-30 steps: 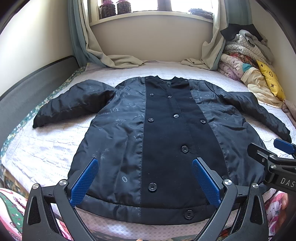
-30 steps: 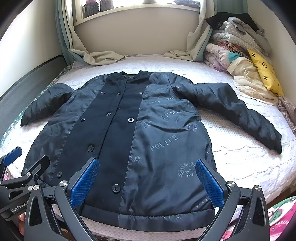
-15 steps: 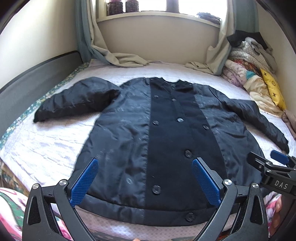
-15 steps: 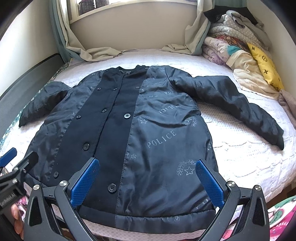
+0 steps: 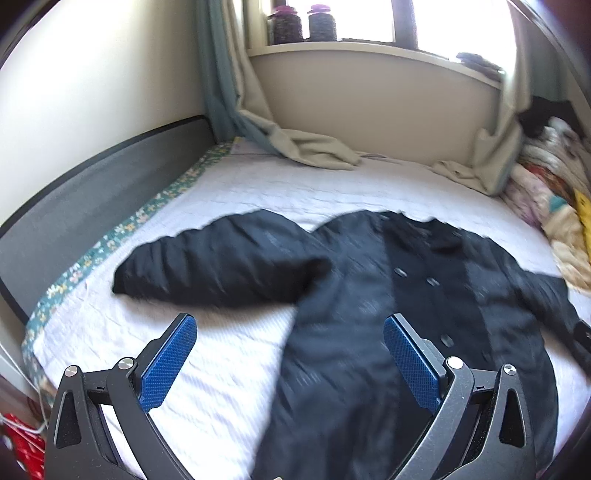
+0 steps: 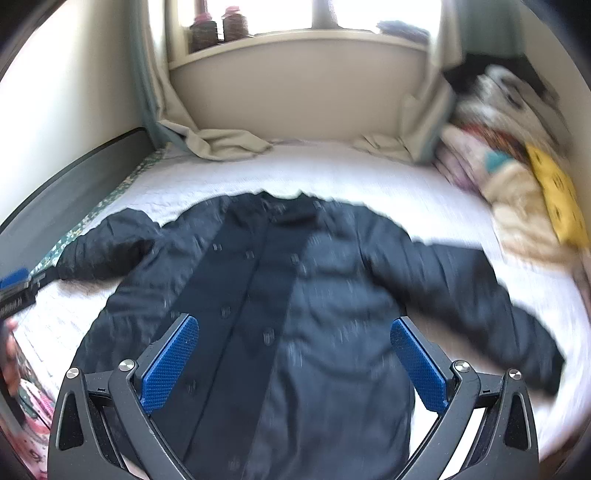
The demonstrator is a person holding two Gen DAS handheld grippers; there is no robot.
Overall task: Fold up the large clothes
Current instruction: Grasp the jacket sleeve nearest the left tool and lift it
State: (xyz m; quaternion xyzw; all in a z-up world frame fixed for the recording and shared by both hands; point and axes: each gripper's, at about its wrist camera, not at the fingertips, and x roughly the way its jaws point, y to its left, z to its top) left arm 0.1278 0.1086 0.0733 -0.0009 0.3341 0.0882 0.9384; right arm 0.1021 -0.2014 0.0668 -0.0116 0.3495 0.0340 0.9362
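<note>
Right wrist view: puffy dark coat point(image 6: 295, 295) spread flat on quilted white bedspread point(image 6: 369, 177).

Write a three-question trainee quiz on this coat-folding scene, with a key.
1. True or false: the left gripper is shut on the dark coat.
2. The coat's sleeves lie: A) folded across the chest, B) spread out to the sides, C) hanging off the bed.
3. Fill in: on the windowsill stand two ______.

Key:
1. False. Both it and the right gripper have their fingers wide apart, holding nothing.
2. B
3. jars
</note>
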